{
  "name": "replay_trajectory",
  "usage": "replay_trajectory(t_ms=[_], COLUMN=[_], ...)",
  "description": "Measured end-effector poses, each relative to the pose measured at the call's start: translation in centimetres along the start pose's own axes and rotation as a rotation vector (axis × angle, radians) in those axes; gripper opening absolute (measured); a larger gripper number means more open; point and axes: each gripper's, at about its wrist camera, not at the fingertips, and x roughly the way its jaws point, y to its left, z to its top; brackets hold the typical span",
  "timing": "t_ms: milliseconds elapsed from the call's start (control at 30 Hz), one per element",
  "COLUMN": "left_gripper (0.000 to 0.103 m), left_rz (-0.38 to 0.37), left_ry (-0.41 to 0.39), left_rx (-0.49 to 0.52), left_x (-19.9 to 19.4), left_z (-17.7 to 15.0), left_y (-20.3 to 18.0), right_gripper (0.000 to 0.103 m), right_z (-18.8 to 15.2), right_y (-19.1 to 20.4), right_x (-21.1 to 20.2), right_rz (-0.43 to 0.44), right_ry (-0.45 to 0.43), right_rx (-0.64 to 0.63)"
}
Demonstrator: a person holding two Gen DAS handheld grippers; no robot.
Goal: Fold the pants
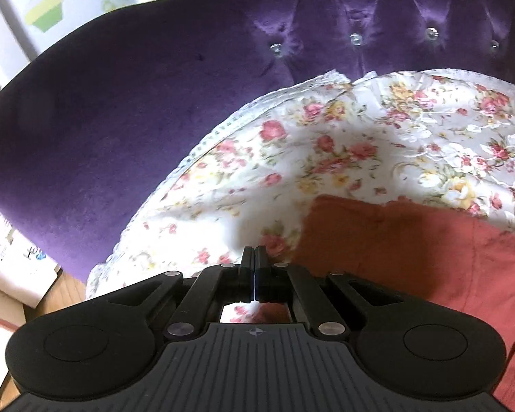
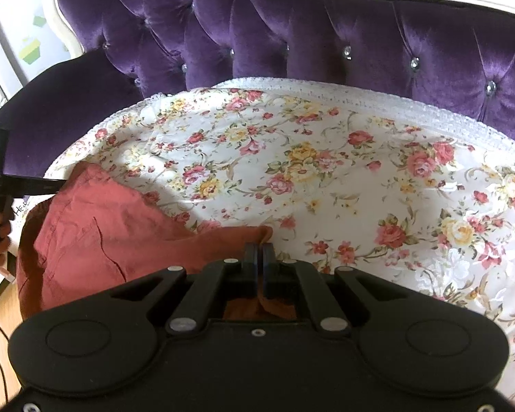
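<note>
1. Nearest me on the right side, my right gripper [image 2: 257,250] has its jaws drawn almost together on a corner of the red pants [image 2: 96,226]; cloth shows between and under the fingers.
2. My left gripper [image 1: 254,255] has its jaws pressed together. From its own camera I see no cloth between the tips, but in the right wrist view its fingertips [image 2: 53,182] touch the pants' far left edge, so I cannot tell whether it grips.
3. The pants lie crumpled to the left of my right gripper and to the right of my left one.
4. Under and beyond them spreads a floral cover [image 2: 326,158] with a lace edge.
5. Farthest ahead stands the purple tufted backrest [image 2: 326,34].
</note>
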Motion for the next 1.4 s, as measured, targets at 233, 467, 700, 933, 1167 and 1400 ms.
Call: replay_trajectory(t_ms=[233,467,700,933,1167,1400], left_gripper=[0.000,0.000,0.001,0.001,0.001,0.001], left_rz=[-0.062,-0.232,-0.474,-0.472,-0.445,-0.505], left_ry=[0.002,-0.039,-0.002,0.023,0.041,-0.079], left_rx=[-0.045,0.023,0.206,0.343,0.319,0.253], left_x=[-3.0,-9.7,-14.9,-16.9,-18.4,-21.4], left_z=[-0.8,-3.0,-7.8,-13.4,-14.9,-14.3], left_y=[0.4,-4.2,-11.7,-14.6,-14.2,-16.0], right_gripper=[0.018,0.018,0.018,0.018,0.018,0.041], right_z=[0.3,-1.5,-6.9,-12.3,-15.6,-17.0], right_y=[-0.5,-2.4,-2.5,0.1,0.6,-6.0], right_x=[-1.4,-6.8,-10.0,-10.9,-13.0,-20.3], right_rz=[-0.028,-0.022,-0.004,0.019,0.048,-0.130], right_ry=[-0.042,-0.070,0.055,0.152,0.143,-0.080], right_rx=[0.051,0.164,0.184,0.113,0.136,0.335])
